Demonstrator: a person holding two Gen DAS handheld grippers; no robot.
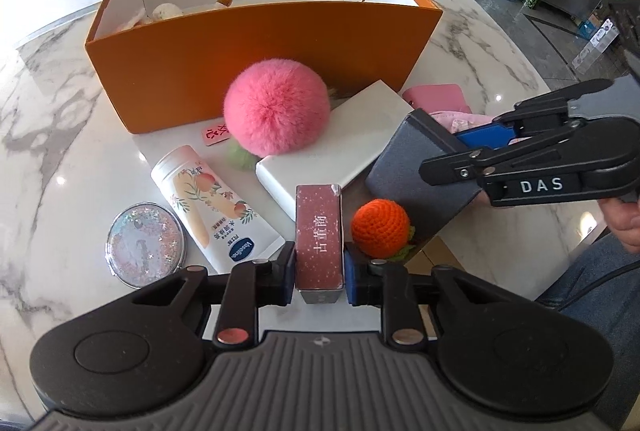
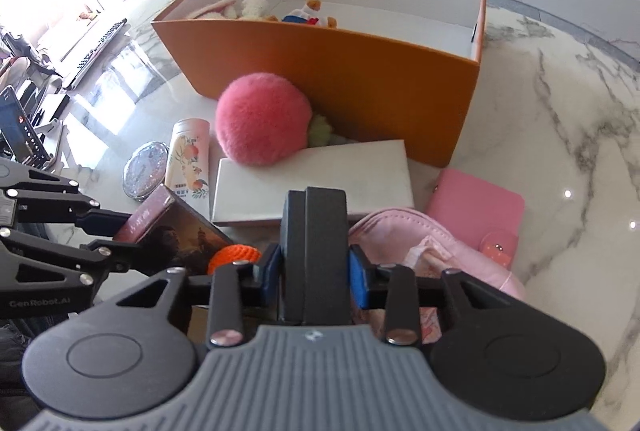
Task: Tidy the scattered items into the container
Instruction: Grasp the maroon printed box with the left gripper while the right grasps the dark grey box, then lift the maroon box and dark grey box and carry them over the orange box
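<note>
**Both claws clamped on boxes**

The red box [image 1: 319,237] is pinched between the left gripper [image 1: 319,273] pads. The grey box [image 2: 314,251] is gripped by the right gripper [image 2: 314,277]. The orange container [image 1: 256,71] is seen at twelve o'clock, beyond the pompom [image 1: 277,109].

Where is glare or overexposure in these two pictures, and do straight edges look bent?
Right wrist view: window area at upper left is blown out, with glare on the marble table. Left wrist view: evenly lit, small highlights only. In both, fisheye bends the orange box edges.
</note>
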